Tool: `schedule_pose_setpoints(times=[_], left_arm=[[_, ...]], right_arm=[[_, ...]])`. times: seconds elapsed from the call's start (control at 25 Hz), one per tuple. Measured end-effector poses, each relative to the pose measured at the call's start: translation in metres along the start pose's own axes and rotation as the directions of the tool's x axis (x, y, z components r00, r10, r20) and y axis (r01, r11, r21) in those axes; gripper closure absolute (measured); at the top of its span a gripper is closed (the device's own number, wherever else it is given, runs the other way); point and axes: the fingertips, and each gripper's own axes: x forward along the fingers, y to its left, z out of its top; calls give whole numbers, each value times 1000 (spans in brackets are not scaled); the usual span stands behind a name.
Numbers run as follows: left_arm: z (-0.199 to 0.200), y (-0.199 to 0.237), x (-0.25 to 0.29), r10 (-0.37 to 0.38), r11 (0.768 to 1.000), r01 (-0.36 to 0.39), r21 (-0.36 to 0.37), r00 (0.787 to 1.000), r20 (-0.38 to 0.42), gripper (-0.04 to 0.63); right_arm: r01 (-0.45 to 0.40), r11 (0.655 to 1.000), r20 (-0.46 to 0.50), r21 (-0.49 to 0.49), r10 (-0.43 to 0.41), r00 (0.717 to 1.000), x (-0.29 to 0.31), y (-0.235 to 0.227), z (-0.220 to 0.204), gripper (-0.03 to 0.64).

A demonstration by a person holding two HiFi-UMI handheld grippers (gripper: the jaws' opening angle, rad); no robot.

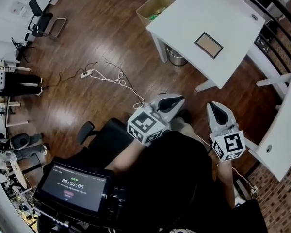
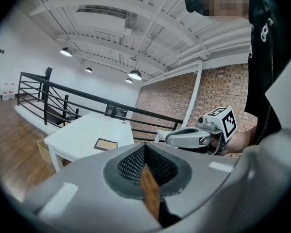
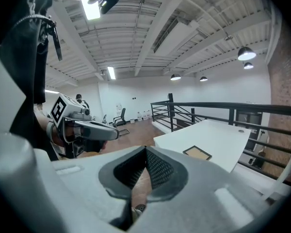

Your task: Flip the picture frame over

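The picture frame, small with a dark rim and a tan face, lies flat on the white table some way ahead of me. It also shows in the left gripper view as the frame and in the right gripper view as the frame. My left gripper and right gripper are held side by side close to my body, well short of the table. Both point towards it. The jaws of each are shut with nothing between them. From the left gripper view I see the right gripper, and from the right one the left gripper.
A cardboard box and a metal bin stand by the table's left legs. A second white table is at the right. Cables trail over the wooden floor. A black railing runs behind the table. A screen sits below me.
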Motion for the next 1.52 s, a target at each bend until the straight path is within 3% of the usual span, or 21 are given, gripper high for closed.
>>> schedule_pose_setpoints(times=[0.36, 1.16, 1.52], left_arm=[[18, 31, 2, -37, 999, 37, -10, 999, 12, 580], [53, 161, -29, -132, 991, 132, -11, 989, 62, 580], [52, 170, -9, -180, 983, 180, -21, 983, 19, 580]], right_arm=[[47, 999, -33, 9, -47, 998, 22, -5, 13, 624], [109, 993, -71, -48, -112, 991, 148, 40, 59, 624], [173, 985, -108, 16, -170, 980, 149, 19, 45, 624]])
